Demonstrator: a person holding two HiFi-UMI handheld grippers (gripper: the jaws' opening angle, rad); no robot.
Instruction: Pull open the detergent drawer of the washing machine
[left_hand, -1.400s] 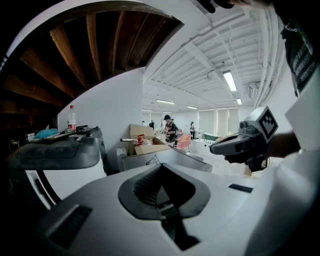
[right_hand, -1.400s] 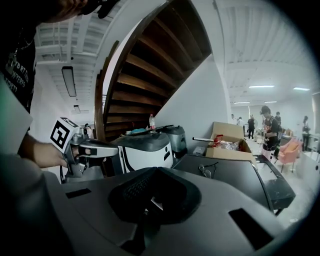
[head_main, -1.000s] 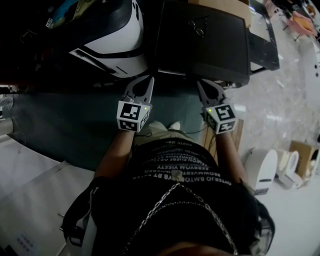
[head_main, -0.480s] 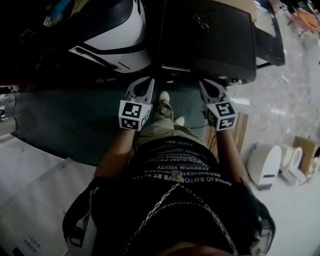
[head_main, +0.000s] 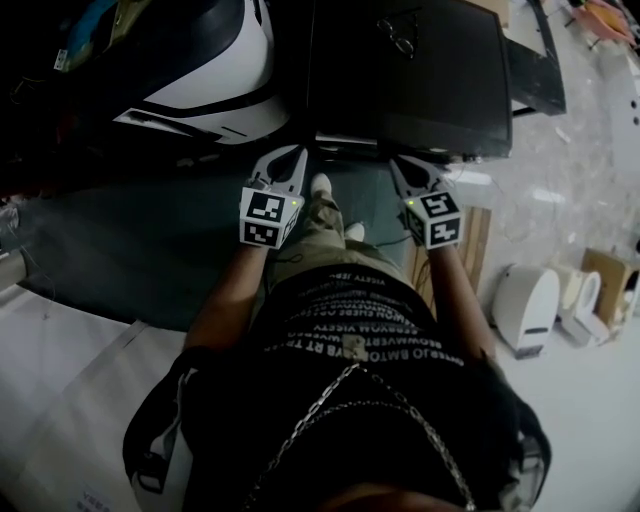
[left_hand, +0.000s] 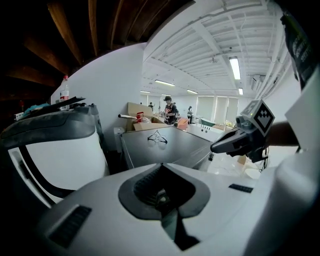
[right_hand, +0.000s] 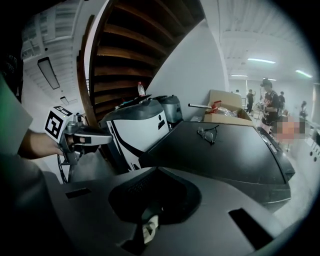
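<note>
The dark-topped washing machine (head_main: 420, 95) stands straight ahead of me, with a pair of glasses (head_main: 398, 55) lying on its lid. Its front face and detergent drawer are hidden from the head view. My left gripper (head_main: 297, 153) is shut and empty, its tip just short of the machine's near left corner. My right gripper (head_main: 396, 163) is also shut and empty, close to the near front edge. In the left gripper view the grey lid (left_hand: 172, 147) lies ahead and the right gripper (left_hand: 220, 146) hangs at the right. The right gripper view shows the lid (right_hand: 225, 150) and the left gripper (right_hand: 102, 138).
A white and black appliance (head_main: 215, 75) stands left of the washing machine. A teal mat (head_main: 140, 250) covers the floor under my feet. A wooden board (head_main: 476, 245), white bins (head_main: 525, 310) and a cardboard box (head_main: 605, 295) sit at the right. People stand far behind (right_hand: 270, 107).
Both grippers have sunk and shifted a little toward the washing machine's front edge. Both stay shut with nothing in them.
</note>
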